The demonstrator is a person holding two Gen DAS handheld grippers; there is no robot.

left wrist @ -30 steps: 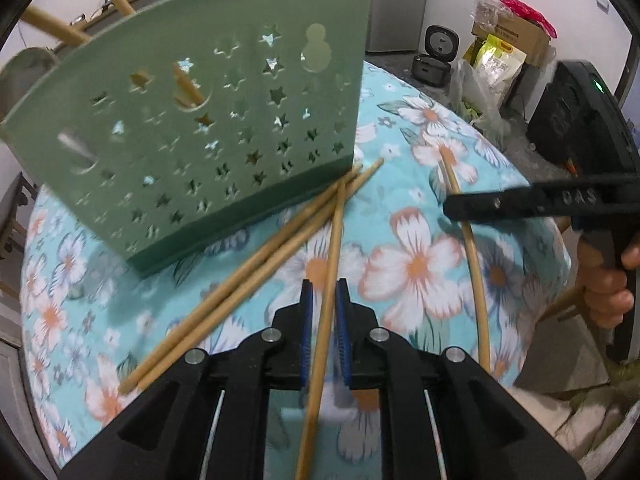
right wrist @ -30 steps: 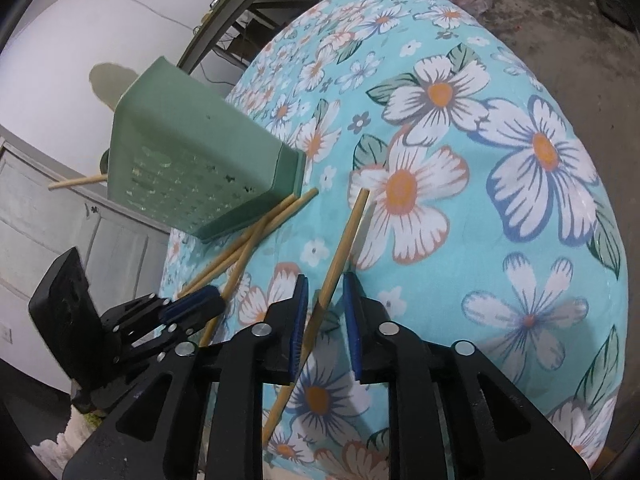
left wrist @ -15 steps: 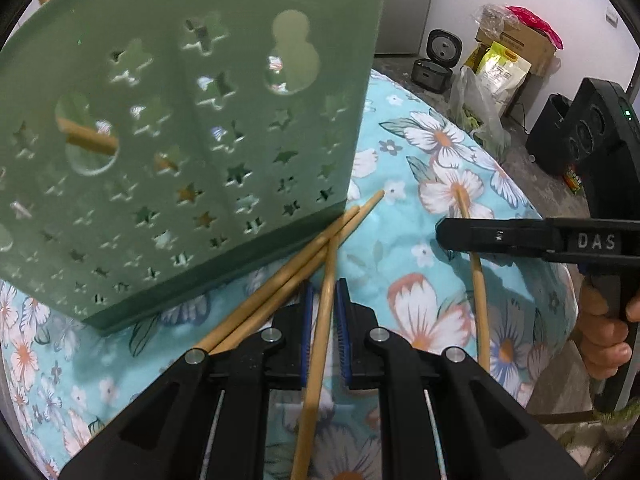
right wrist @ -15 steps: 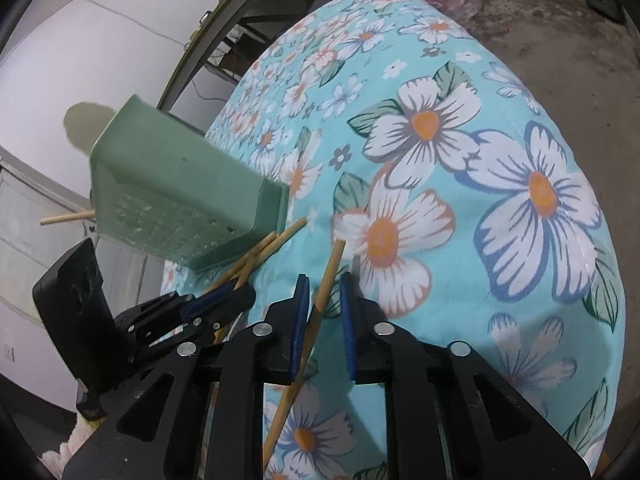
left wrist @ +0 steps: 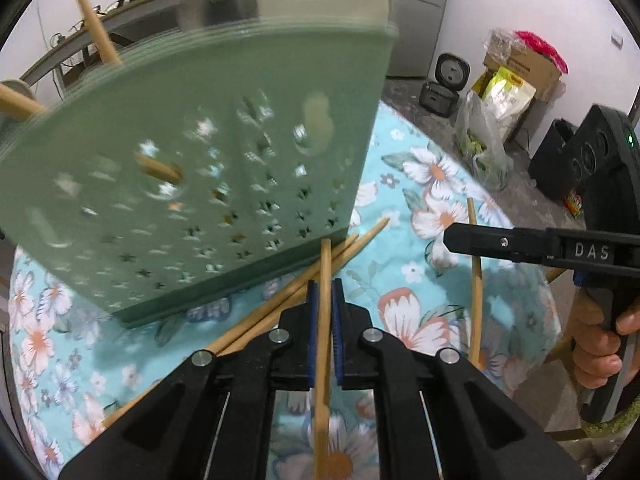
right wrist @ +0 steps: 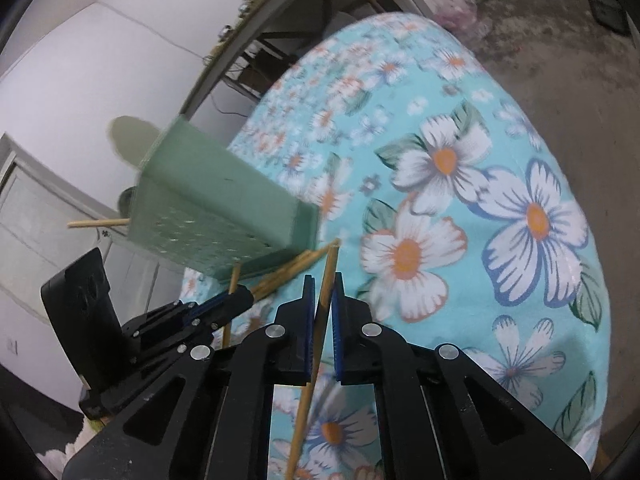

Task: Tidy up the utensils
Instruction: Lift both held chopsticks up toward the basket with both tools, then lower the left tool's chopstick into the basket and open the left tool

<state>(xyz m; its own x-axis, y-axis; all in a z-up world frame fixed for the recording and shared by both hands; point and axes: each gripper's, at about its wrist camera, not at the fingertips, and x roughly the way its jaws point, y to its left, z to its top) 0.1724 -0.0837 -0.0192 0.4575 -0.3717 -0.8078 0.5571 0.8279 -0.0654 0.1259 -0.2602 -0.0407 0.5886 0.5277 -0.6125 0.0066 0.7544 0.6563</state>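
Observation:
A green perforated utensil holder (left wrist: 192, 184) stands on the floral tablecloth; it also shows in the right wrist view (right wrist: 216, 216). Chopsticks (left wrist: 94, 24) stick out of its top. My left gripper (left wrist: 325, 292) is shut on a wooden chopstick (left wrist: 325, 320) whose tip reaches the holder's base. My right gripper (right wrist: 323, 288) is shut on another chopstick (right wrist: 322, 320); the gripper shows in the left wrist view (left wrist: 520, 242) with that chopstick (left wrist: 475, 280). Two loose chopsticks (left wrist: 296, 292) lie on the cloth by the holder's corner.
The round table (right wrist: 520, 160) drops off to a concrete floor at right. Beyond it are a rice cooker (left wrist: 444, 84), bags and a box (left wrist: 516, 76). A shelf (right wrist: 280, 12) runs behind the table. A hand (left wrist: 600, 356) holds the right gripper.
Both grippers have lifted with their chopsticks. The left chopstick's tip now stands off the cloth at the holder's base, and the holder appears farther and more fully in view.

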